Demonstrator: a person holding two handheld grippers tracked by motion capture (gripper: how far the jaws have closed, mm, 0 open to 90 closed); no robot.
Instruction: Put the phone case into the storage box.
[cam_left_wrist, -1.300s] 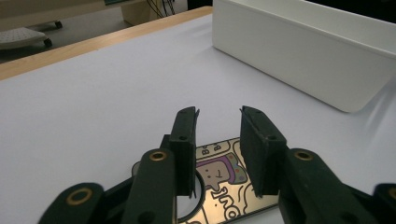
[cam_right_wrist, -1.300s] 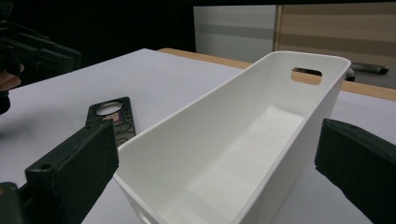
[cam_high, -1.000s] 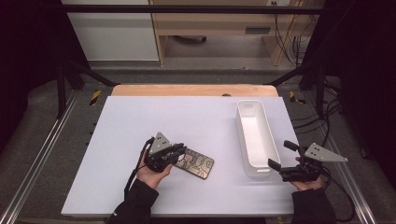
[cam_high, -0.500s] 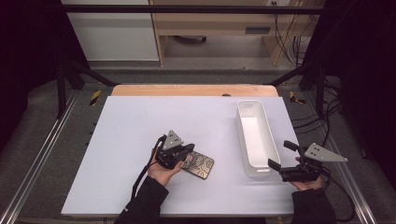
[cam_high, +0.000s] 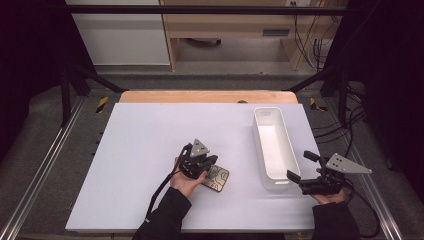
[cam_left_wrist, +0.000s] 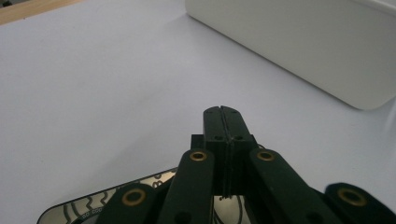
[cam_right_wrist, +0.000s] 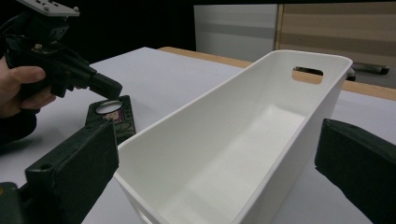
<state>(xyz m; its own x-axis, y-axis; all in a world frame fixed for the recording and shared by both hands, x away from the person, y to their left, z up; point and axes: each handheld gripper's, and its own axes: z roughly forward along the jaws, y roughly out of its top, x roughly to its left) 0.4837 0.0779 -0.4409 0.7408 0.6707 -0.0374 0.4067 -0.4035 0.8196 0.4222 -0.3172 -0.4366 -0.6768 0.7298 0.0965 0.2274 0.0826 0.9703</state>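
White tabletop (cam_high: 140, 150) carried two things. Leftmost, the left gripper (cam_high: 206, 165) had its jaws pressed together on nothing, tips over one dark patterned card (cam_high: 216, 179) lying flat near the front edge. One empty white bin (cam_high: 273, 150) stood beside it. Rightmost, the right gripper (cam_high: 300, 167) had its jaws apart around the bin's near end.

We cannot read the pattern on the dark flat case (cam_high: 216, 178) in the high view; it is too small there, and the left gripper (cam_high: 207, 164) covers its near-left end. In the left gripper view, that gripper's own linkage hides most of the case (cam_left_wrist: 88, 205), and the bottom edge cuts off the rest. The white bin (cam_left_wrist: 299, 42) ahead runs off the top and right edges. In the right gripper view, both black jaws of the right gripper (cam_right_wrist: 215, 163) are cropped by the lower corners.
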